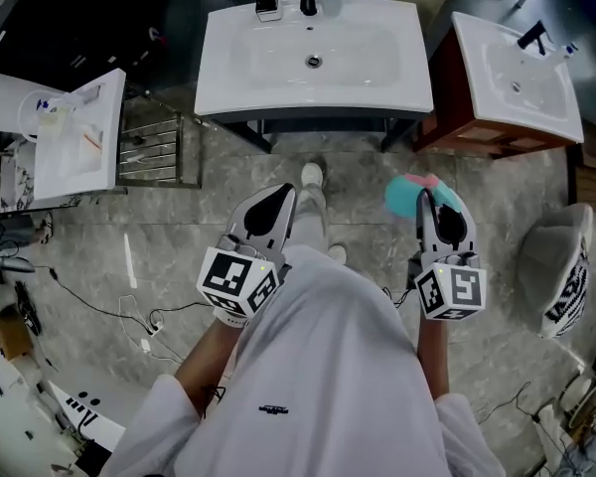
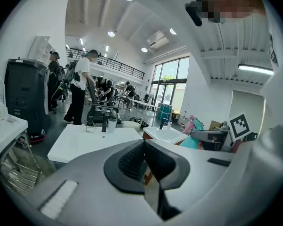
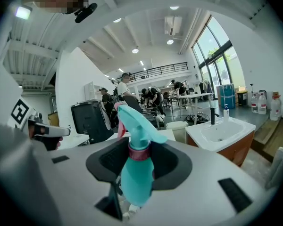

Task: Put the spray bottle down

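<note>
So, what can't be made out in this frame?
Most of the spray bottle: head view, hidden under the right hand-held gripper.
How full the bottle is: right gripper view, its teal body is not see-through.
Small item at the back edge of the white sink: head view, too small to name.
Floor beneath the person: head view, under the white shirt.

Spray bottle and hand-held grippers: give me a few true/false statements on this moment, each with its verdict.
1. The right hand-held gripper is clamped on the spray bottle. True.
2. The spray bottle stands on the sink. False: it is held in the air over the floor, short of the sink.
3. The left hand-held gripper is shut with nothing in it. True.
4. The spray bottle is yellow. False: it is teal with a pink collar.
</note>
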`<state>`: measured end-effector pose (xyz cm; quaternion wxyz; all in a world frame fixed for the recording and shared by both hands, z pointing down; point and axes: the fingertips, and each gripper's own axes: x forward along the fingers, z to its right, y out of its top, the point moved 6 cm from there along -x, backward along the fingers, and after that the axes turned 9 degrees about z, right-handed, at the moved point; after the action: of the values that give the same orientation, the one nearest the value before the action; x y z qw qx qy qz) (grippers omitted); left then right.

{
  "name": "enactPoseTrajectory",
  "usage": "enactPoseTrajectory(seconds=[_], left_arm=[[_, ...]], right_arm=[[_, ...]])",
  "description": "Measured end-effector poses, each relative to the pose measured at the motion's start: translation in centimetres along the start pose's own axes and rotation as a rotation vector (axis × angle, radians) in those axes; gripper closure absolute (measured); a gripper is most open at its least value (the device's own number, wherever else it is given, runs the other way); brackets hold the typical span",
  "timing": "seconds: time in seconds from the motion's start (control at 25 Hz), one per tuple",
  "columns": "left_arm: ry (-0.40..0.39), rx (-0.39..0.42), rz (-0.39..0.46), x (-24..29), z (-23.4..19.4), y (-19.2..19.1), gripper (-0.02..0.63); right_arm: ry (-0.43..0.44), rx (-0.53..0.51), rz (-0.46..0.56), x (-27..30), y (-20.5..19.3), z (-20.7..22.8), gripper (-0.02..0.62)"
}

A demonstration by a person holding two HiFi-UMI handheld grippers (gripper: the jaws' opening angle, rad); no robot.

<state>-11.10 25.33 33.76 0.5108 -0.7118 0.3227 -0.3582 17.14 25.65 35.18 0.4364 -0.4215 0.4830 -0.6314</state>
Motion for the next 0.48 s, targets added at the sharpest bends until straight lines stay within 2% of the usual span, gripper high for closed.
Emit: enactPoseTrajectory(seconds=[0.2,0.48], left_arm=[[-0.039,-0.003,0.004,6.4,-4.3,2.1,0.603],[-0.073,0.011,0.02,15.3,-11.4,6.9,0.603]], right_arm=[[-0.041,-0.005,0.004,6.7,1.4,1.1,0.462],[-0.098,-0.06,0.017,17.9,4.0,2.8,0.462]])
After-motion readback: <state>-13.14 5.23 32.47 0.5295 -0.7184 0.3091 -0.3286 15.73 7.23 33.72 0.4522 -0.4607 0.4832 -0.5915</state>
